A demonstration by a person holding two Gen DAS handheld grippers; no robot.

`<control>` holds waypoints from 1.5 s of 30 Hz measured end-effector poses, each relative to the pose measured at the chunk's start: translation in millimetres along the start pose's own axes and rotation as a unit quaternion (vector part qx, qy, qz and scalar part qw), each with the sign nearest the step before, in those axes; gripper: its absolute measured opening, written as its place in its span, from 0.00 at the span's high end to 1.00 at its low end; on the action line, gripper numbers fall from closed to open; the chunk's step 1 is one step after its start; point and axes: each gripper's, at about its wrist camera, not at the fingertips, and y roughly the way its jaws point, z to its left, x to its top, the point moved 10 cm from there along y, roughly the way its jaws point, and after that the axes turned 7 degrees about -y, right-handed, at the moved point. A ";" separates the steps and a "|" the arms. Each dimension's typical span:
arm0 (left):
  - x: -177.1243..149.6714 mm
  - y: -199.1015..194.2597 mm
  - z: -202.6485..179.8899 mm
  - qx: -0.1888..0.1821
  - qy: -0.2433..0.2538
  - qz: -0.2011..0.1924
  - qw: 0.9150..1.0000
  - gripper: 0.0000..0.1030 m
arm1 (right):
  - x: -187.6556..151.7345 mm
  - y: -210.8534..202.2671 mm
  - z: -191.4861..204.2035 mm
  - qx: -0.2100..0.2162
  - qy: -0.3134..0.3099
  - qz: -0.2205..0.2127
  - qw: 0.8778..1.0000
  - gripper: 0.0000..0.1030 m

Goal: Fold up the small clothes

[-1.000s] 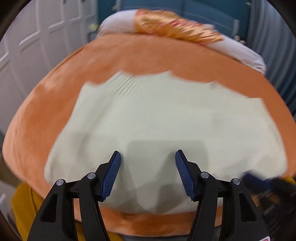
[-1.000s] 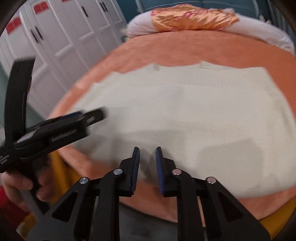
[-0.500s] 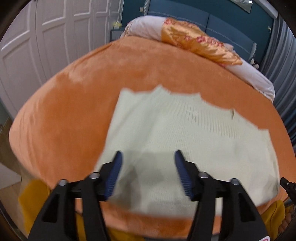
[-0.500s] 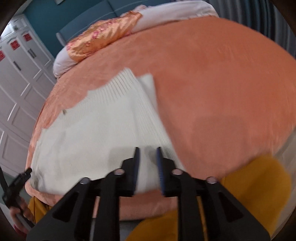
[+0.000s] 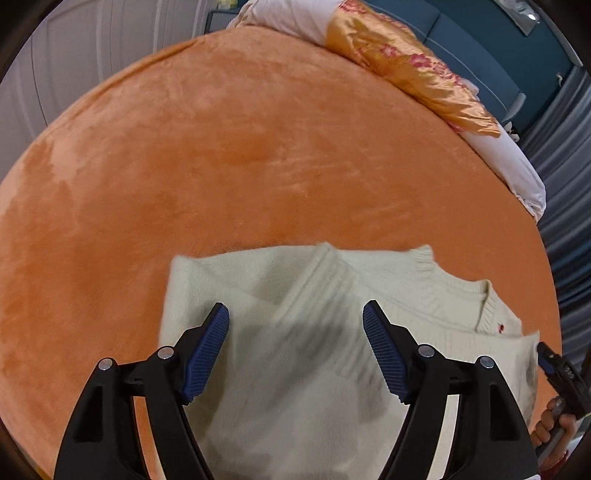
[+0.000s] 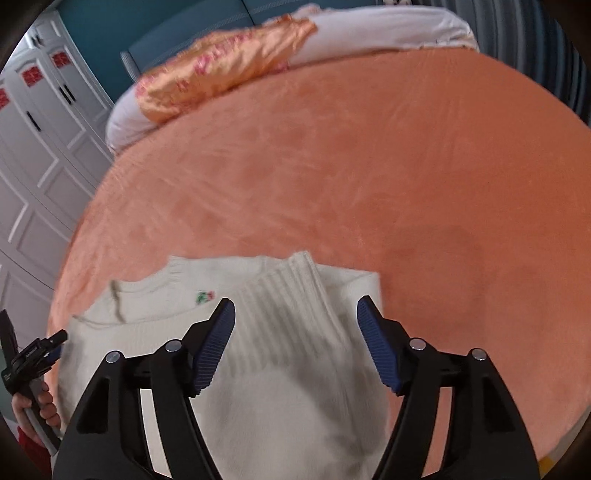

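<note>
Left wrist view: left gripper (image 5: 295,341) jaws wide apart, just been opening further, nothing clamped; blue pads (image 5: 207,354) hover over cream sweater (image 5: 280,387), contact not clear through the blur. Sweater on orange bedspread (image 5: 240,155) near the front edge, one ribbed sleeve (image 5: 325,288) folded across the body. Collar off toward the right gripper (image 5: 554,367), seen at the right border with a hand (image 5: 554,424) on its grip. Plenty of bare bedspread beyond and to the left. White pillow (image 5: 288,16) with a gold floral cover (image 5: 410,62) at the far end.

Right wrist view: right gripper (image 6: 295,338) jaws also spread, just opened from nearly closed, holding nothing; ribbed sleeve (image 6: 295,306) lies between the pads, not pinched. Small red-green emblem (image 6: 205,296) beside the collar. Sweater (image 6: 266,406) close to the near edge, open bedspread (image 6: 369,166) to the right and beyond. Left gripper (image 6: 35,350) at the left border past the sweater's edge. White cupboard doors (image 6: 33,122) on the left
</note>
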 end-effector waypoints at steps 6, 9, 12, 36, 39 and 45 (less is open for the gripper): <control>1.4 -3.2 -21.0 -0.012 0.039 0.012 0.999 0.93 | 2.2 8.5 13.3 0.007 -0.037 0.006 0.999 0.91; 25.4 -38.1 -37.5 -0.036 0.045 -0.039 0.998 0.94 | 32.3 -34.0 27.2 0.039 -0.036 -0.069 0.996 0.91; 48.9 -59.8 -40.1 -0.035 0.042 -0.083 0.995 0.94 | 60.9 -73.5 25.7 0.061 -0.015 -0.136 0.989 0.91; -103.3 -77.3 -110.4 -0.018 0.154 -0.056 0.986 0.82 | -97.0 -66.9 164.6 0.134 -0.128 -0.022 0.983 0.79; -143.4 -48.2 -98.9 0.015 0.154 -0.014 0.988 0.82 | -142.6 -53.6 190.3 0.132 -0.170 0.020 0.976 0.80; -143.7 -60.6 -49.4 0.035 0.130 -0.023 0.991 0.91 | -164.4 -59.8 97.6 0.054 -0.109 0.036 0.992 0.94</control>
